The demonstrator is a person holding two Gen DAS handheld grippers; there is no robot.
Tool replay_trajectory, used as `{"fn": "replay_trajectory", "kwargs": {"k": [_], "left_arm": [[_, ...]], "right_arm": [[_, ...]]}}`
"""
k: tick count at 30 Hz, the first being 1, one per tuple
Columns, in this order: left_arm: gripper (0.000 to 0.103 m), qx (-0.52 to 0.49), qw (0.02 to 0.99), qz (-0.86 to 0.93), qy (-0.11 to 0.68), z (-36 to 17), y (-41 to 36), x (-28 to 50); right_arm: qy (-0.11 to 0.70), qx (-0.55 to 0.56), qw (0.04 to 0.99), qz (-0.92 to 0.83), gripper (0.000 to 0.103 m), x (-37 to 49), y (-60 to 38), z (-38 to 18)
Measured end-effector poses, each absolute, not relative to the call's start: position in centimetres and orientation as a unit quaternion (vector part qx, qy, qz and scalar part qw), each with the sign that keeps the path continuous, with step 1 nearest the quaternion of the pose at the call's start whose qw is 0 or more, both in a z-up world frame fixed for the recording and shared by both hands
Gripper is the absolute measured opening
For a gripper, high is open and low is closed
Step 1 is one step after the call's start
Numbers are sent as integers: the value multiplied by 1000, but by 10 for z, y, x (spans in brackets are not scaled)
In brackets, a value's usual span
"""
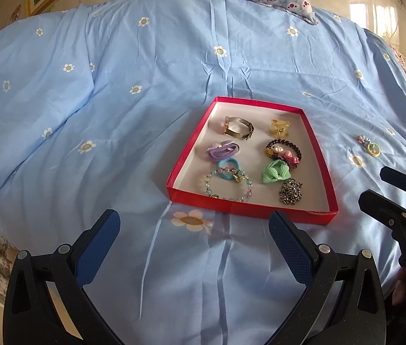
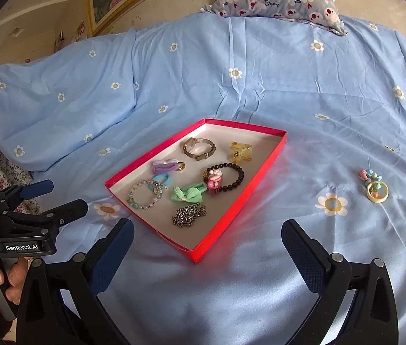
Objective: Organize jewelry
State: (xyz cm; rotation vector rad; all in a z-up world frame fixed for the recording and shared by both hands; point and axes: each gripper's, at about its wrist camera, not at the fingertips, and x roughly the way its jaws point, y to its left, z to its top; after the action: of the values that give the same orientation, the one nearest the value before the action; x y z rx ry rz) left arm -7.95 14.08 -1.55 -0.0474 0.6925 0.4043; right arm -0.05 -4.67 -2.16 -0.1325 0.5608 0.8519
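- Plainly, one piece is not yet put away: a small beaded charm with a cream ring (image 2: pixel 375 191) lies on the blue bedspread (image 2: pixel 260 86), well apart from the box on its right side, near a printed flower.
- Everything else sits inside the shallow red box (image 2: pixel 263 178): a metal-band watch (image 2: pixel 198 148), a yellow claw clip (image 2: pixel 240 151), a purple hair tie (image 2: pixel 167 166), a black bead bracelet (image 2: pixel 227 178) with a pink charm, a blue hair tie (image 2: pixel 162 178), a green bow (image 2: pixel 188 195), a clear bead bracelet (image 2: pixel 144 197) and a heap of dark metal chain (image 2: pixel 189 215).
- The right gripper (image 2: pixel 207 238) has its jaws spread wide and grips nothing; it hovers over the bedspread at the near corner of the box, with the charm ahead and to its right.
- The left gripper (image 1: pixel 194 230) is likewise wide apart and empty, held above the cloth just short of the box's near wall.
- My reading is that the task is nearly done and the step in hand is fetching that last charm.
- That calls for the right gripper to swing right and forward, come down over the charm, and pinch the ring or bead cluster without catching the soft cloth beneath.
- It would then go to bare box floor; the near right corner looks free.
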Motion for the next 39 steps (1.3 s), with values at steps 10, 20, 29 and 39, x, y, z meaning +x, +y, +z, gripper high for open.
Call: {"fn": "replay_trajectory", "kwargs": {"k": [10,20,29,39], "left_arm": [[103,-14,923,207,325,-10,139,-82],[103,-8,924,208,321,-8,138,-82],[103,0,924,213,319,-6,135,-83],[103,0,924,211,319,-6,134,-84]], "right_arm": [[267,-65,870,409,103,-3,-45,-22],[268,-68,870,409,103,-4,-43,-23],[266,-68,870,410,103,-3,-43,-24],[264,-69,870,410,103,-5,-43,-24]]}}
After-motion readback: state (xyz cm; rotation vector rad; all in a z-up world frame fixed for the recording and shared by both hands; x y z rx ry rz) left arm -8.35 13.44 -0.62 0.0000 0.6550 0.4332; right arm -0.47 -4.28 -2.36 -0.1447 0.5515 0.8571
